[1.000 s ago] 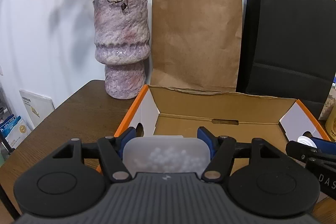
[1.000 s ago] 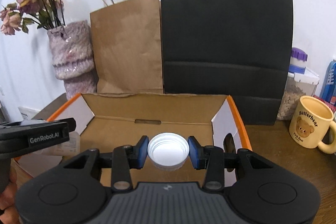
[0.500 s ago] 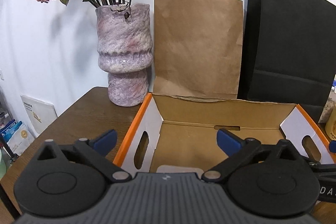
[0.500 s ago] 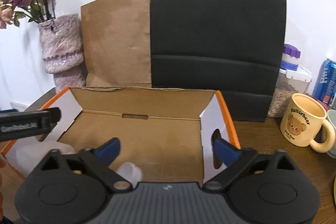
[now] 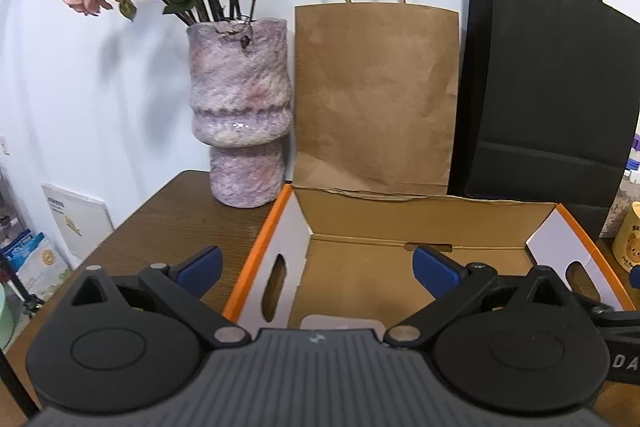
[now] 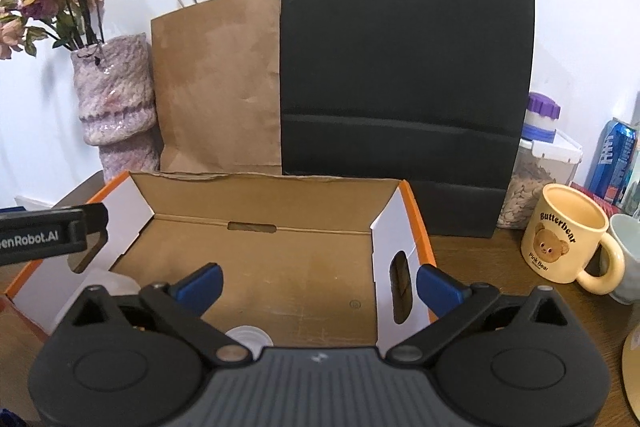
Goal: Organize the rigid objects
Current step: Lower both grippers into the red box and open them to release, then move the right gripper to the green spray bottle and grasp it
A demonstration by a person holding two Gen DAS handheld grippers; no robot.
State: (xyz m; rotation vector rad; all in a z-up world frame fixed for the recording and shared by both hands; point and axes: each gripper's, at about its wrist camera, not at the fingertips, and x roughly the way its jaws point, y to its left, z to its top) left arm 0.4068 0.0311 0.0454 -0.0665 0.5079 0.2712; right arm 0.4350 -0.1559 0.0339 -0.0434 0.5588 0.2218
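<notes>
An open cardboard box [image 5: 436, 215] [image 6: 264, 195] with orange outer sides sits on the brown table. My left gripper [image 5: 316, 267] hangs open over its left end, nothing between the blue pads. Just under its body a corner of the frosted plastic container [image 5: 340, 321] lies on the box floor; the same container [image 6: 106, 285] shows in the right wrist view at the box's near left. My right gripper [image 6: 318, 285] is open above the box's right half. The white bottle cap [image 6: 250, 335] lies on the box floor below it, partly hidden by the gripper body.
Behind the box stand a purple vase [image 5: 240, 111] with dried roses, a brown paper bag [image 5: 376, 99] and a black paper bag [image 6: 404, 67]. To the right are a cream bear mug [image 6: 568, 237], a lidded jar [image 6: 532, 171] and a blue can [image 6: 614, 159].
Both grippers opened. The frosted container dropped from the left jaws and the white cap from the right jaws; both now lie in the box. Both views rose slightly.
</notes>
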